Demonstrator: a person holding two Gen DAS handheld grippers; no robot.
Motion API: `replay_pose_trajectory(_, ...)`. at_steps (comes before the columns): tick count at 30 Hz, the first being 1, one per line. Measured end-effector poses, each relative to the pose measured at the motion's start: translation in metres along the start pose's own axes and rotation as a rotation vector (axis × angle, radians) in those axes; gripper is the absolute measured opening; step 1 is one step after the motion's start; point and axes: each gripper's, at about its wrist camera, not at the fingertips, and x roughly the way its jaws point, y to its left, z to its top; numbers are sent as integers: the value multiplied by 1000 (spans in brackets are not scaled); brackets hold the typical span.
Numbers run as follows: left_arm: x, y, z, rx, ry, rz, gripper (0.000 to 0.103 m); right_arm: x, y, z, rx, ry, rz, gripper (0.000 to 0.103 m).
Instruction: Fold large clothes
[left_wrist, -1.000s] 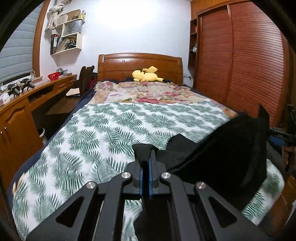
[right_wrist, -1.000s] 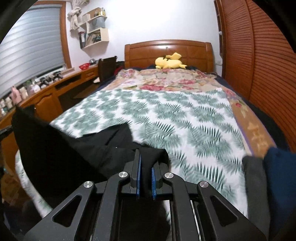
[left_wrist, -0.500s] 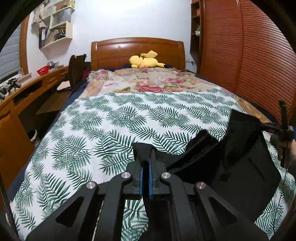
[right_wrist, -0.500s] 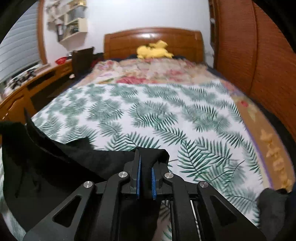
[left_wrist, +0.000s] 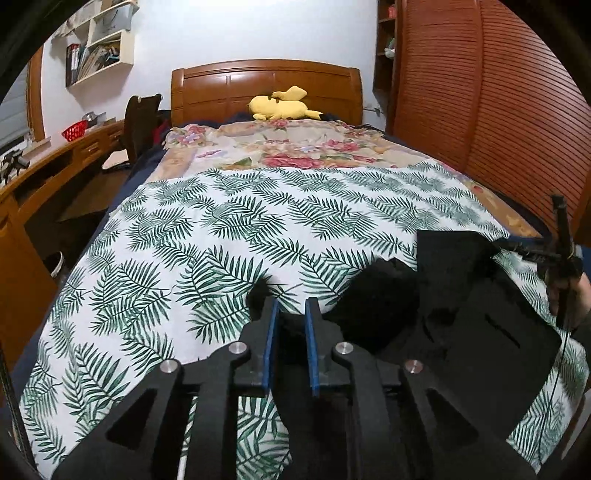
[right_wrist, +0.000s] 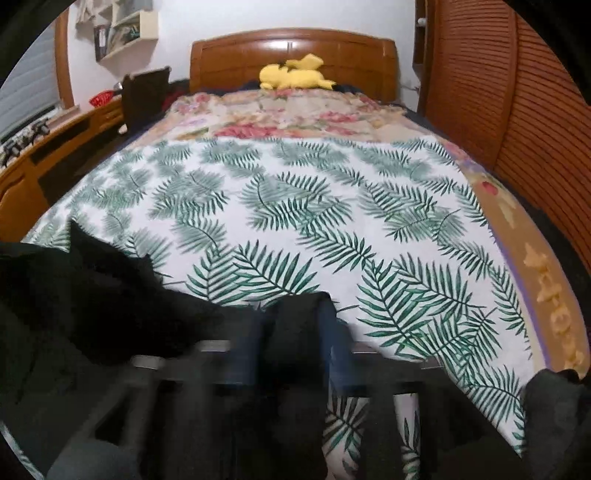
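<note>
Garment: my black garment (left_wrist: 461, 317) lies at the near end of the bed (left_wrist: 229, 236), stretched crosswise between my two hands.
Long axis: side to side across the bed, top edge toward the headboard (left_wrist: 266, 88).
Left tool (left_wrist: 290, 325): jaws have just been opening, a narrow gap, a fold of cloth between the pads and no longer pinched.
Right tool (right_wrist: 291, 354): blurred; jaws have just been opening wide, cloth apparently loose between them.
Nearer hand: both at the garment's near edge, one at each end.
</note>
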Motion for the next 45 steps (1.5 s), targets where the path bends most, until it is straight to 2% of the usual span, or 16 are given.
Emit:
replay_pose_trajectory(3, -12, -1, -7, -1, 4, -9, 14, -17, 2, 0, -27, -27, -31, 68)
replay_pose_trajectory(6, -27, -6, -19, 7, 9, -18, 15, -37, 3, -3, -22, -29, 14, 68)
replay_pose_trajectory(17, -69, -36, -86, -12, 50, -93, 21, -100, 30, -71, -81, 14, 75, 68)
replay_pose_trajectory(26, -76, -38, -155, -18, 180, -74, 25, -113, 28, -122, -99, 77, 63, 68)
replay_pose_trajectory(35, -59, -23, -181, -73, 260, -34, 28, -106, 24, -151, -59, 134, 66, 68)
replay_pose_trajectory(43, -45, -15, -190, -94, 307, -20, 41, -100, 24, -166, -68, 167, 65, 69)
replay_pose_trajectory(45, -42, -13, -192, -97, 311, 6, 54, -98, 22, -166, -63, 169, 64, 73)
